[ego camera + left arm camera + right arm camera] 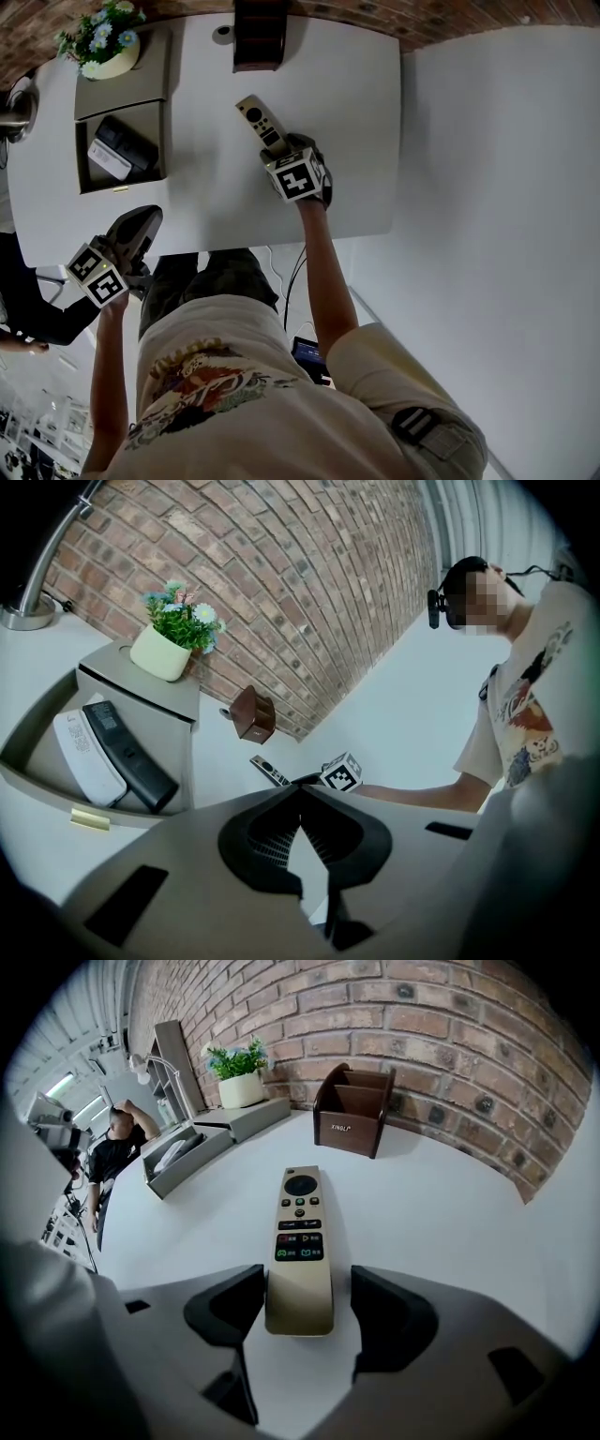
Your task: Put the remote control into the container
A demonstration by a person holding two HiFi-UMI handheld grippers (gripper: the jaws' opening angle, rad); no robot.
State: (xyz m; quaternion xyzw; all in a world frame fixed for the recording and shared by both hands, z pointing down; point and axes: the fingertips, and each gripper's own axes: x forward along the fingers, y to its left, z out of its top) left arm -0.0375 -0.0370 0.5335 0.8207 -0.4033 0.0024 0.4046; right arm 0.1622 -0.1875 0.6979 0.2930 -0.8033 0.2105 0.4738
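Note:
A gold remote control (255, 120) lies flat on the white table (356, 112), its button end pointing away from me. My right gripper (279, 150) is lowered over the near end, open, with the remote (300, 1251) between the pads; the left pad is at its edge, the right pad is apart from it. The grey open container (161, 141) stands at the table's left and holds a black remote (131, 145) and a white one (110, 161). My left gripper (142, 223) hovers at the table's near left edge, shut and empty (300, 787).
A brown desk organiser (258, 36) stands at the back by the brick wall. A potted plant (103, 42) sits on a grey box behind the container. A lamp base (14, 108) is at the far left. Another person (117, 1147) sits beyond the container.

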